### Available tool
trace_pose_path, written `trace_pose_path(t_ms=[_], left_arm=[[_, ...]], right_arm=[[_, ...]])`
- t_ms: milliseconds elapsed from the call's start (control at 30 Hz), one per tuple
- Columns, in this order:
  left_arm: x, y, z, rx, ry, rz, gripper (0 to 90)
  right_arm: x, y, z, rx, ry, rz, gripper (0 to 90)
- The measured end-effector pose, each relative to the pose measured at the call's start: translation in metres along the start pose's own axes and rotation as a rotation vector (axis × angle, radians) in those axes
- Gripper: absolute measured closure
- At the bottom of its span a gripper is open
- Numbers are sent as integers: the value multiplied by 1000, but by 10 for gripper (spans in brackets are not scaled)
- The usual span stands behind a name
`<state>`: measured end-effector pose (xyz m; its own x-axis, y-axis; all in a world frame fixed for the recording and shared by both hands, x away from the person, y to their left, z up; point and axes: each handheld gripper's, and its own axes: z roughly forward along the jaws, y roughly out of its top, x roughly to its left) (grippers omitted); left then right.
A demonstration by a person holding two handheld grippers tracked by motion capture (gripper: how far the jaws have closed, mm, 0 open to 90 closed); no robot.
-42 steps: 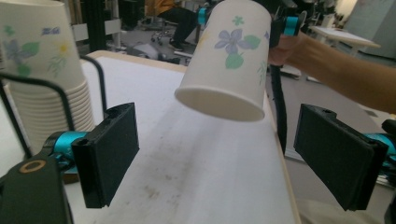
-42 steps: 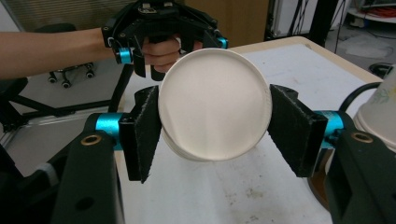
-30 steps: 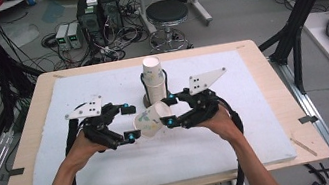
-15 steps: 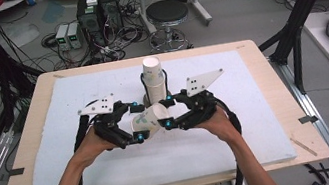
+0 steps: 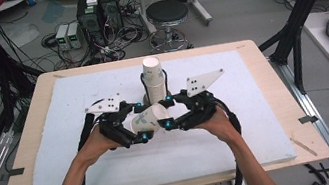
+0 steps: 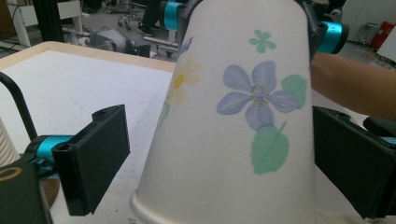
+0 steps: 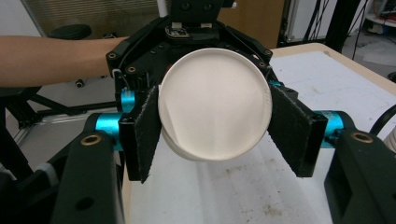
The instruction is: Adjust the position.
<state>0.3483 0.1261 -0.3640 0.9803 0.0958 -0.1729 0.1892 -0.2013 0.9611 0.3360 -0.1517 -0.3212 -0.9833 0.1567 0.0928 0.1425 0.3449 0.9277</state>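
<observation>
Cup: white paper cup w/ printed flowers and green leaves (image 5: 146,120), lying sideways above the bench (image 5: 51,157), between both grippers, just in front of stack.
Right hand-held gripper (image 5: 166,111): jaws clamped on cup's narrow base end; cup bottom faces its camera (image 7: 215,103).
Left hand-held gripper (image 5: 141,121): jaws have just been opening, now apart; cup wall (image 6: 233,121) sits between pads, gap visible at left pad; contact at right pad can't be told.
Stack: upright white paper cups (image 5: 153,78), mid-bench on white foam mat (image 5: 239,125).
</observation>
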Motion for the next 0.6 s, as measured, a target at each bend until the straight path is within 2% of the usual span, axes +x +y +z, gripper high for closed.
trace_pose_path(t_ms=[200, 367, 600], left_arm=[[1, -2, 4, 28, -8, -5, 70], [2, -3, 5, 31, -10, -6, 71], [0, -3, 4, 38, -23, 17, 129]], right_arm=[[1, 0, -1, -7, 6, 0, 378], [2, 0, -2, -8, 9, -6, 378], [2, 0, -2, -5, 4, -8, 379]])
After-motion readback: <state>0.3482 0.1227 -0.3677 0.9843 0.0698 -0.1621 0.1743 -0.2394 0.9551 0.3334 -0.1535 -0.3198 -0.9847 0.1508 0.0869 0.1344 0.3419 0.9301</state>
